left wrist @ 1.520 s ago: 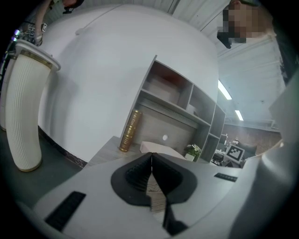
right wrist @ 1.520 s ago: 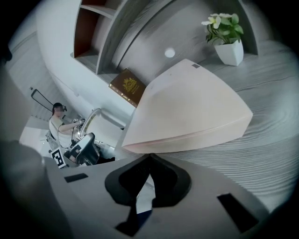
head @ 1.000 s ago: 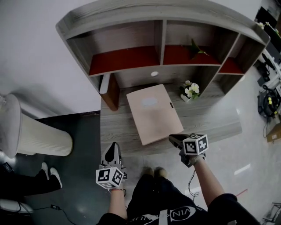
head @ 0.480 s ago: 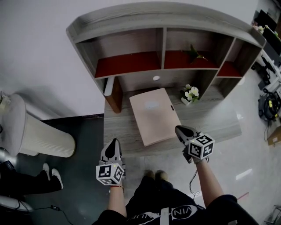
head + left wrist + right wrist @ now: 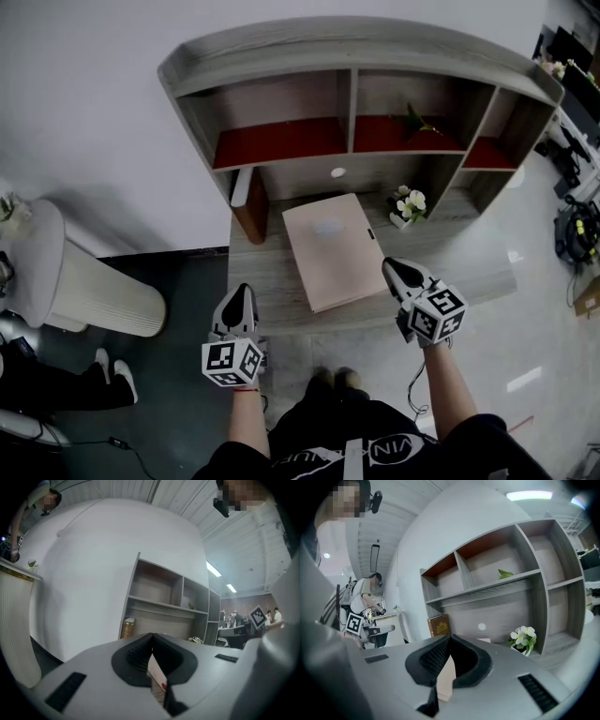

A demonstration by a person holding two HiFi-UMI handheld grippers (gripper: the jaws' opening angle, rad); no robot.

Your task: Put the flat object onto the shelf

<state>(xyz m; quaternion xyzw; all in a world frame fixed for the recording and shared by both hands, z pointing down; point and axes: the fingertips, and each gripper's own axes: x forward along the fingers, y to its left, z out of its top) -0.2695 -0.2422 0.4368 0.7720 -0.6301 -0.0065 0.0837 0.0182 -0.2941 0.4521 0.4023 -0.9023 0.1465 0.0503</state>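
We hold both arms forward, the left gripper (image 5: 241,292) by the desk's (image 5: 267,281) near corner and the right gripper (image 5: 390,266) just beside the flat object (image 5: 330,248). Both pairs of jaws are pressed together, empty. The pale pink rectangle lies skewed on the desk, under the shelf (image 5: 356,45).

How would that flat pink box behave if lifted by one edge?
The flat pink box keeps straight edges and sharp corners, so it probably stays stiff rather than drooping. It is thin and broad, so likely light for its area, yet may swing or twist if pinched at one corner. Lying flat on the desk, it should slide, not roll.
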